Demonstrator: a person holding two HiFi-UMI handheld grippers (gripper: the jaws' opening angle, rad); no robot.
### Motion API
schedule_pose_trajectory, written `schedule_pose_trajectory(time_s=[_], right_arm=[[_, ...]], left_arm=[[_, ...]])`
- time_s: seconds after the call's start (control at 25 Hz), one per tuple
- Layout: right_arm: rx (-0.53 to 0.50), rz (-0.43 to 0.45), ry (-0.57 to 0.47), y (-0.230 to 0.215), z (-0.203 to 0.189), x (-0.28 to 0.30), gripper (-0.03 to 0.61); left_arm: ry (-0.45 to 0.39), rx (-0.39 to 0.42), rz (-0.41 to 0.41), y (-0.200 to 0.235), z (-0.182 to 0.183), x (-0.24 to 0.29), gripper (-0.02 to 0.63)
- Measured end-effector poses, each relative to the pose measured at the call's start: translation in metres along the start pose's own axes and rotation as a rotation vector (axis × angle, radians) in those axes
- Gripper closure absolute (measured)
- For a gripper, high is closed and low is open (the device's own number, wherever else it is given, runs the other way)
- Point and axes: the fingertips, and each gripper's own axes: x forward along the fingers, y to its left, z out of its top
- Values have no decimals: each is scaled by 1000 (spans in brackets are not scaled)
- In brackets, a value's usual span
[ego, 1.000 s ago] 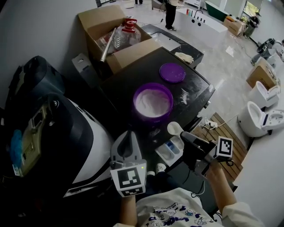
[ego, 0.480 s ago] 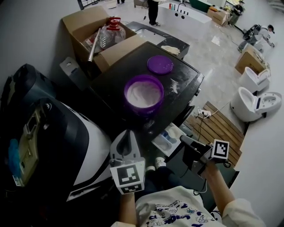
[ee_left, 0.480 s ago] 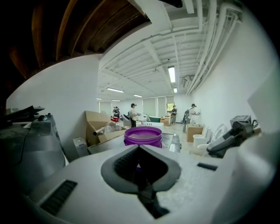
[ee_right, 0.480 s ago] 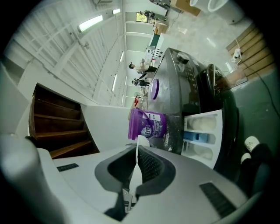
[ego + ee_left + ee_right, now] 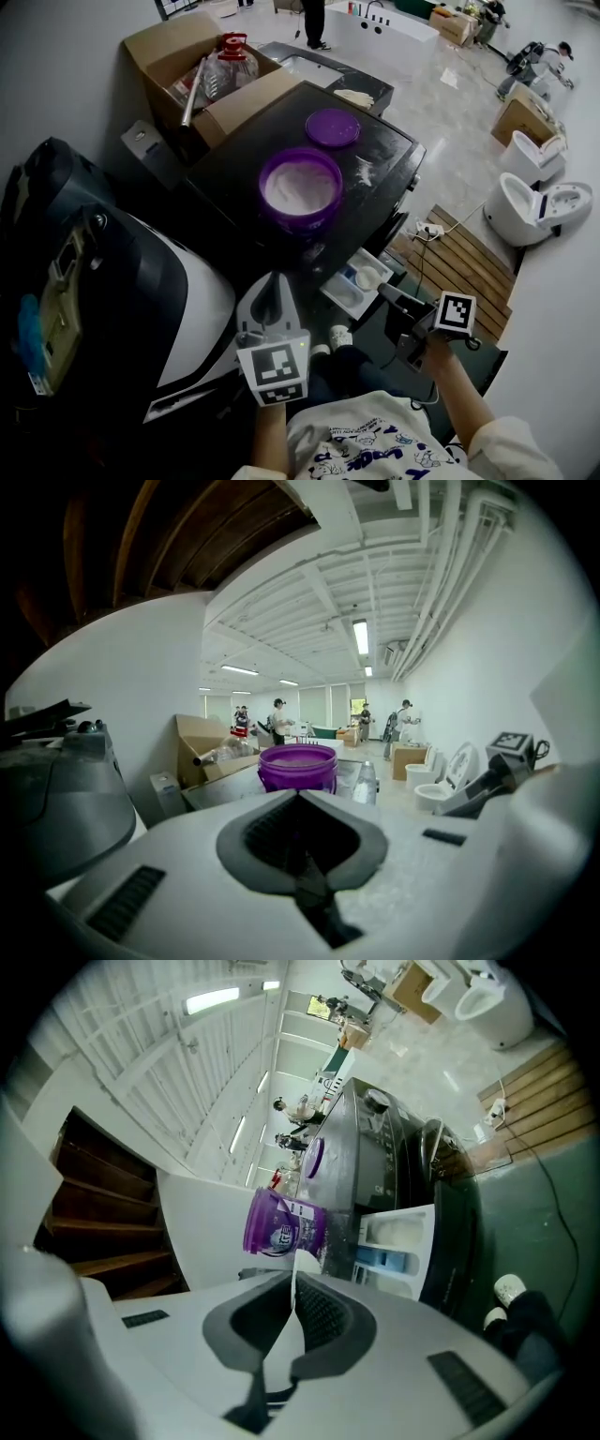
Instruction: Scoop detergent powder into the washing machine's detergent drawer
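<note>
A purple tub (image 5: 300, 190) of white detergent powder stands open on the black washing machine top (image 5: 394, 159). Below its front edge the detergent drawer (image 5: 349, 291) is pulled out. A white scoop (image 5: 367, 277) sits over the drawer's right compartment, and my right gripper (image 5: 386, 293) is shut on its thin handle (image 5: 292, 1283). In the right gripper view the drawer (image 5: 401, 1237) shows white powder in one compartment, and the tub (image 5: 281, 1222) is behind it. My left gripper (image 5: 272, 283) hangs shut and empty left of the drawer, pointing at the tub (image 5: 298, 766).
The tub's purple lid (image 5: 332, 126) lies at the back of the machine top beside spilled powder (image 5: 362, 171). A cardboard box (image 5: 202, 70) with a bottle stands behind. A dark round appliance (image 5: 94, 281) is at my left. Toilets (image 5: 534, 202) and wooden slats (image 5: 459, 258) are at the right.
My right gripper has carried the scoop down and away from the tub's rim to over the open drawer. The left gripper has barely moved.
</note>
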Motion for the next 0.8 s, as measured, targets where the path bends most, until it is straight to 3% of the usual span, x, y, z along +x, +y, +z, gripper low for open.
schedule_pose_trajectory(time_s=[0.32, 0.68, 0.8], right_arm=[[-71, -98, 11, -19, -15, 9, 557], [-337, -227, 59, -30, -28, 22, 557], [-377, -248, 71, -31, -30, 27, 557]], left_arm=[[7, 5, -14, 2, -5, -2, 611], [14, -8, -24, 4, -11, -1, 611], [20, -10, -22, 7, -13, -1, 611]])
